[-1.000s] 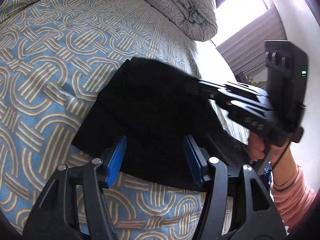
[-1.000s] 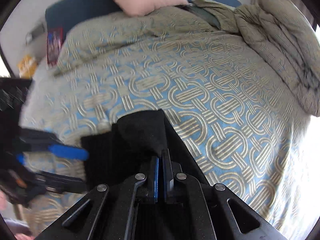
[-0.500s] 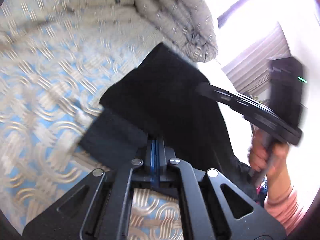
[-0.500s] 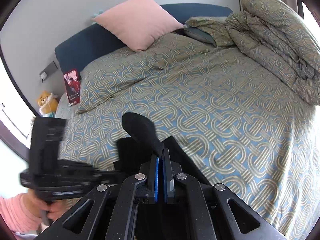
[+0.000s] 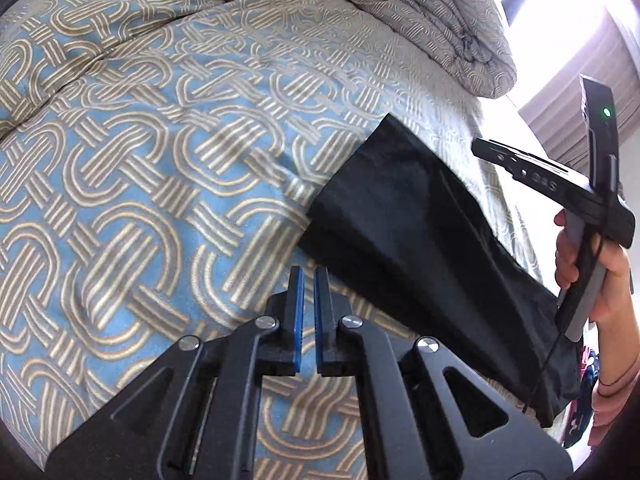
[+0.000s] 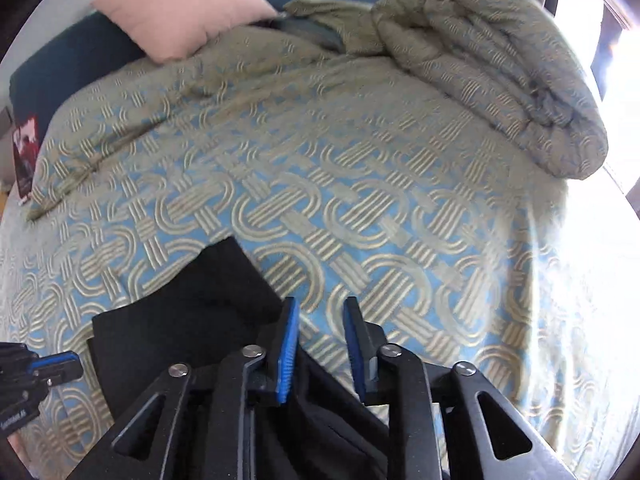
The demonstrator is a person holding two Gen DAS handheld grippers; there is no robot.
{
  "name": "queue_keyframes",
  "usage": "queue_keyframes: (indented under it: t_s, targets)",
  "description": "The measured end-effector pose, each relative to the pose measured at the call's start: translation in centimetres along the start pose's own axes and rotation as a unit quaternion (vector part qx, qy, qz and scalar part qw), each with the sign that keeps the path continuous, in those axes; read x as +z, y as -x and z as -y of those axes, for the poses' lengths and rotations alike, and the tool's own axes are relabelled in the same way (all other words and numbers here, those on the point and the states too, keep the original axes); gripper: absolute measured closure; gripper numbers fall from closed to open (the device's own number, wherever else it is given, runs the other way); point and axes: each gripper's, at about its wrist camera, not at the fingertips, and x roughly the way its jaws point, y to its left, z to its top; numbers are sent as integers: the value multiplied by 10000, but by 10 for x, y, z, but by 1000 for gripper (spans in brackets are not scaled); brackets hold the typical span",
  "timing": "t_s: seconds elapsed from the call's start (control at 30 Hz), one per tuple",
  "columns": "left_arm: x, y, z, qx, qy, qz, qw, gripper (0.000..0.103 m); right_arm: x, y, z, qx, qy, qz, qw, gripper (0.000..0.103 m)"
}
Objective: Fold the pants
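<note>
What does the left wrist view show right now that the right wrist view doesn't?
Only the left wrist view shows the person's hand gripping the right gripper's handle, and the left gripper nearly shut on nothing. Only the right wrist view shows the pink pillow, the blue headboard and the right gripper opening, with no cloth between its pads. Both share the black pants, patterned bedspread and rolled duvet.

Matt black cloth pants [image 5: 404,216], woven blue-and-beige patterned cloth bedspread [image 5: 160,160], quilted soft bundled duvet [image 6: 500,64], matt black plastic left gripper [image 5: 307,280] with ribbed blue pads [image 5: 297,312], shiny metal pivot pins [image 5: 267,322]
</note>
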Motion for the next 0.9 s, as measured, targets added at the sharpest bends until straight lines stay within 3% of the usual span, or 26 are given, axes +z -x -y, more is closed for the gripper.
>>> queue_keyframes:
  t_s: [0.03, 0.1, 0.13, 0.17, 0.2, 0.3, 0.33, 0.37, 0.4, 0.47, 0.53, 0.67, 0.7, 0.8, 0.9]
  targets:
    - [3, 1, 2, -77, 15, 15, 10000, 95, -1, 10, 5, 11, 15, 60, 10000, 73]
    - [8, 0, 9, -224, 32, 28, 9997, 68, -6, 27, 18, 59, 66, 84, 9999, 67]
    - [10, -2, 14, -295, 23, 29, 9996, 45, -12, 35, 24, 42, 94, 68, 9999, 65]
    - [14, -7, 17, -336, 7, 48, 9994, 34, -19, 43, 32, -12, 117, 50, 9999, 64]
    - [23, -18, 17, -307, -4, 61, 9995, 33, -29, 50, 39, -97, 126, 28, 9999, 64]
    - [36, -47, 21, 78, 31, -128, 9999, 34, -71, 75, 62, -273, -115, -77, 9995, 63]
    - [40, -55, 18, 156, 120, -191, 9996, 46, -88, 82, 70, -287, -257, -144, 9992, 63]
    - [43, -55, 16, 277, 123, -100, 9995, 77, -106, 88, 79, -295, -396, -220, 9985, 63]
    - [45, -54, 15, 249, 97, -142, 9995, 88, -125, 94, 87, -322, -507, -297, 9978, 63]
    - [46, -36, 8, 8, 324, -118, 9994, 95, -158, 100, 103, -524, -597, -513, 9955, 63]
    - [41, -5, 4, -69, 314, 213, 9993, 96, -181, 101, 119, -744, -700, -746, 9920, 63]
    - [33, 28, -7, 961, -98, 670, 9931, 100, -192, 107, 144, -700, -1123, -742, 9884, 63]
    - [34, 29, -12, 953, -105, 607, 9935, 100, -189, 106, 145, -660, -1126, -689, 9890, 63]
    - [34, 36, -20, 370, 303, 550, 9973, 100, -178, 98, 139, -681, -1055, -716, 9895, 63]
    - [31, 44, -4, 345, 104, 628, 9974, 93, -178, 104, 124, -511, -951, -532, 9927, 63]
